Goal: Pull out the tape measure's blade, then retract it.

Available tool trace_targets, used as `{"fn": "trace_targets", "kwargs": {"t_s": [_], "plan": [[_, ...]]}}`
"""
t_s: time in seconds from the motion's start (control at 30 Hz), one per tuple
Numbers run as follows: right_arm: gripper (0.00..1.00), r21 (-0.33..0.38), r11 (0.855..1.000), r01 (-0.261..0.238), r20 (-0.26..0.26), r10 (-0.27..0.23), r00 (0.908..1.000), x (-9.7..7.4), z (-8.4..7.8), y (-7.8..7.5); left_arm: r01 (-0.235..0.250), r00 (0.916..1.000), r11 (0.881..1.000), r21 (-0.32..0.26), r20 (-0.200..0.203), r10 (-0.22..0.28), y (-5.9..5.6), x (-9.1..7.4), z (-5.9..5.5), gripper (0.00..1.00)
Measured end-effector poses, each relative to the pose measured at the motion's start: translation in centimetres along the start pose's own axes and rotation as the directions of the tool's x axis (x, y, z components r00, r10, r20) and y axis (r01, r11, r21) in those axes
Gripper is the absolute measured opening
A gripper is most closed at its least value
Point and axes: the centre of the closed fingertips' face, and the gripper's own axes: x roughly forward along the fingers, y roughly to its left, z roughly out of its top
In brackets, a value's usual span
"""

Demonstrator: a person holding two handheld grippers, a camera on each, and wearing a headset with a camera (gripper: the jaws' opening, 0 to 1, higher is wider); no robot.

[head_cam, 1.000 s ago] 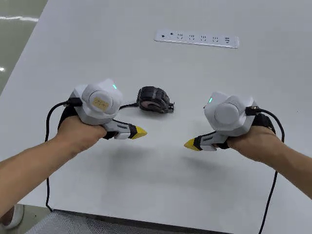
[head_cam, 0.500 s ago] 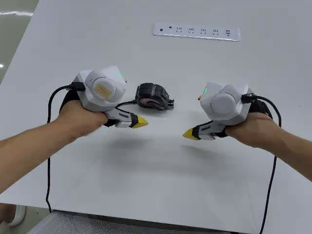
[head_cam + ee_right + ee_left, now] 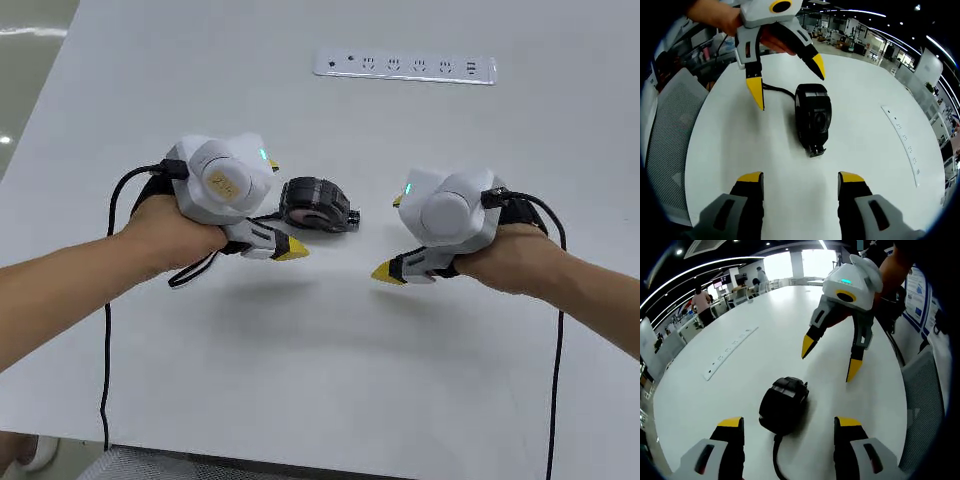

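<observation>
A black tape measure (image 3: pixel 318 204) lies on the white table (image 3: pixel 300 380), its blade drawn in and a black wrist strap at its left end. My left gripper (image 3: pixel 285 208) is open just left of it, and the case (image 3: pixel 783 405) lies a little ahead of the two yellow-tipped jaws without touching them. My right gripper (image 3: pixel 391 237) is open to the right of the case, a short gap away, facing the blade's hook end (image 3: pixel 816 150). Each gripper faces the other: the right gripper (image 3: pixel 831 358) beyond the case, the left gripper (image 3: pixel 786 79) over its far end.
A white power strip (image 3: pixel 404 68) lies at the far side of the table. Black cables hang from both grippers off the near edge. A grey mesh chair (image 3: pixel 670 130) stands beside the table. People and desks are in the far room.
Both grippers have closed in on the tape measure from either side, the left one rolling so its upper jaw is by the case. The tape measure has stayed put.
</observation>
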Motion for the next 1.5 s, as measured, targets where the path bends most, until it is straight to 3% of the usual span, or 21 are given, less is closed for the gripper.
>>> {"fn": "trace_targets", "kwargs": {"t_s": [0.63, 1.13, 1.5], "plan": [[0.56, -0.073, 0.997, -0.035, 0.0, 0.035, 0.9994, 2.2, 0.6, -1.4, 0.071, 0.9973, 0.991, 0.113, -0.023, -0.069, 1.1, 1.4, 0.6, 0.64], [0.47, -0.125, 0.99, -0.068, 0.016, 0.07, 0.9974, 3.4, 1.7, -1.5, 0.129, 0.9915, 0.978, 0.161, -0.034, -0.126, 0.6, 2.6, 0.9, 0.55], [0.38, -0.145, 0.986, -0.079, 0.025, 0.083, 0.9962, 3.9, 1.9, -1.5, 0.172, 0.985, 0.962, 0.21, -0.038, -0.168, 0.0, 3.5, 1.3, 0.46]]}}
